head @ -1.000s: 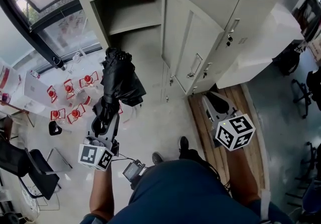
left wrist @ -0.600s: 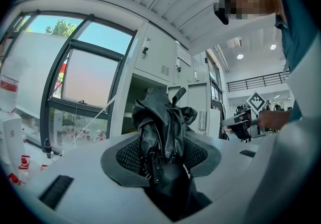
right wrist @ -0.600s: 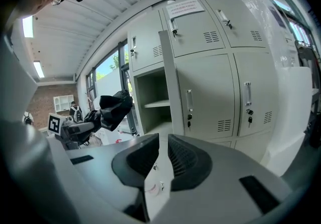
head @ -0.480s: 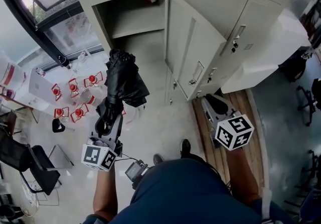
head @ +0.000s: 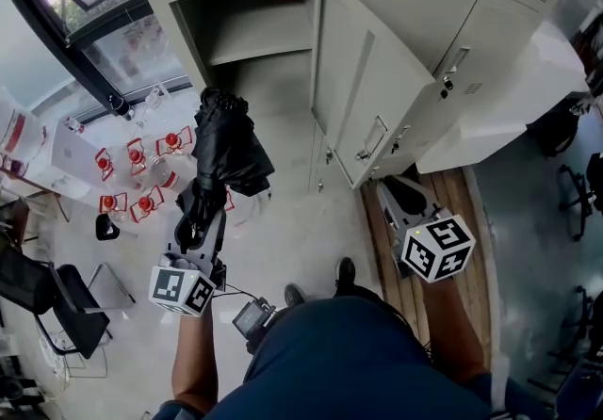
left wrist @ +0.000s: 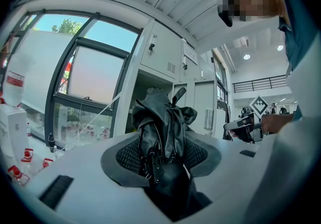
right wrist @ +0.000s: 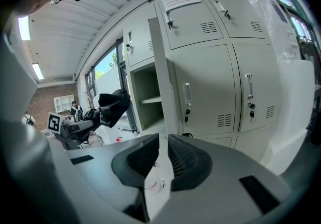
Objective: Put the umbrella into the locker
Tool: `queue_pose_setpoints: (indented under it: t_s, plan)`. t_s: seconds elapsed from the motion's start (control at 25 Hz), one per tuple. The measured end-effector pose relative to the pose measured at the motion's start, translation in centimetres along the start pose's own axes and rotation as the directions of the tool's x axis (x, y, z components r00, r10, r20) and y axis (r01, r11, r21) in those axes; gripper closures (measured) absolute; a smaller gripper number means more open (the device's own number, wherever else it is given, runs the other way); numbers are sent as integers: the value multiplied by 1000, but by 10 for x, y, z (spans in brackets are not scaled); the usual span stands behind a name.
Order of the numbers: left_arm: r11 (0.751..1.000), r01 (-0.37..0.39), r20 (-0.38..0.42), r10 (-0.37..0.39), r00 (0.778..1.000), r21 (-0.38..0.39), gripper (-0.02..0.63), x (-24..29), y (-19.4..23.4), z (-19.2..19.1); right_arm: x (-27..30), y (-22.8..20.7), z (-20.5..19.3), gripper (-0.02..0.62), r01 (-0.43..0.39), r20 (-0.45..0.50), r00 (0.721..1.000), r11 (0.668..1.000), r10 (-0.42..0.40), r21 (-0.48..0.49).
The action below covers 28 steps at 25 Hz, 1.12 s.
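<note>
In front of the open locker, on the left, the left gripper is clamped on the near end of the folded black umbrella. In the left gripper view both pads press into the black fabric, jaws about half spread around it. Gripping one end prob. leaves the rest of the bundle free to go in first w/o the gripper meeting the locker frame. The long axis runs near-to-far, roughly level, and the free, bulkier end w/ a loose strap points at the open compartment, angled a bit right. Can't tell which end is the handle. The umbrella is in the air over the floor, short of the opening, not yet inside. The door stands swung out to the right, so the way in looks clear, w/ a shelf across the compartment higher up. The right gripper hangs low on the right, near the door's bottom edge, well apart from the umbrella. Its jaws are drawn together w/ only a sliver between, nothing in them. It's prob. parked there, out of the way.
</note>
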<state>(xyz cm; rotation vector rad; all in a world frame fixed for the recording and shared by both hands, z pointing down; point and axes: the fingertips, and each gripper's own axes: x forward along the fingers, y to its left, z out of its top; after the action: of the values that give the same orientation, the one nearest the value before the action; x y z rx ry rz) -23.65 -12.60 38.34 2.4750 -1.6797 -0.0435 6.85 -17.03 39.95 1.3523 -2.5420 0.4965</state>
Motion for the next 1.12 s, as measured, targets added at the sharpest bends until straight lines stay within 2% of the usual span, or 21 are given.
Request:
queue_pose_setpoints:
  t_s: [0.56, 1.12]
  plan:
    - [1000, 6, -34, -6, 999, -12, 391, 34, -1, -14, 7, -28, -14, 551, 25, -30, 999, 999, -24, 32]
    - [999, 5, -65, -7, 998, -34, 391, 58, -3, -37, 16, -42, -26, 551, 17, -64, 998, 999, -14, 42]
